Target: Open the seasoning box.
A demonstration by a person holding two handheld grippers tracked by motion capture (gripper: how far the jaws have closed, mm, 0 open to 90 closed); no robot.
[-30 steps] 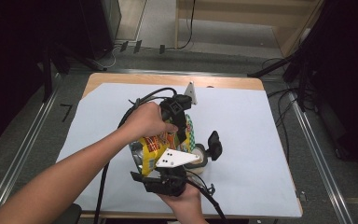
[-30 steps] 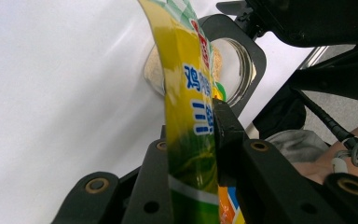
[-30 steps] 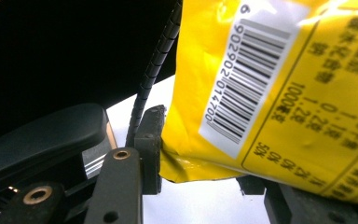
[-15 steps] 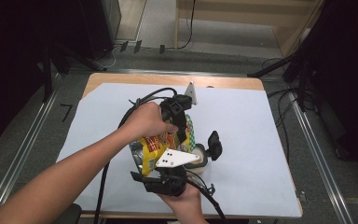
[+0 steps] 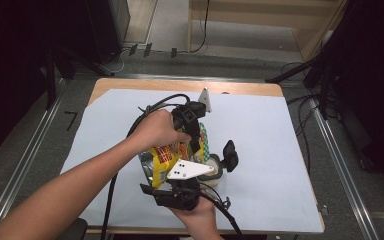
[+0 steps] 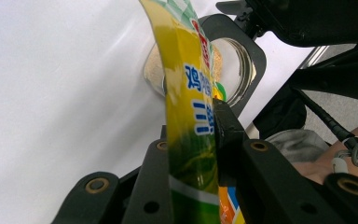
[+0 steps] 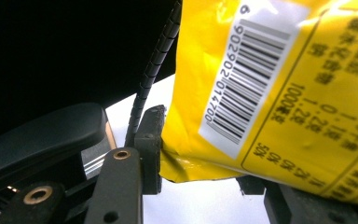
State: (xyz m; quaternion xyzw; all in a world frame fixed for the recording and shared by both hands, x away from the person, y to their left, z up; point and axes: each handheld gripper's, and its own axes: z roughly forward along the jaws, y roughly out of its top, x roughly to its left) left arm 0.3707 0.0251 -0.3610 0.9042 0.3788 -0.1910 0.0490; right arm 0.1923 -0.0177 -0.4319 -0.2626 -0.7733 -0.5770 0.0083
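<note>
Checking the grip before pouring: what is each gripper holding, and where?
Left gripper pinches the yellow bag across its flat body; right gripper grips the bag's bottom corner.

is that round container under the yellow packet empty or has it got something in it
Not empty. In the left gripper view, the round container holds a layer of pale beige powder beside the yellow packet.
</note>
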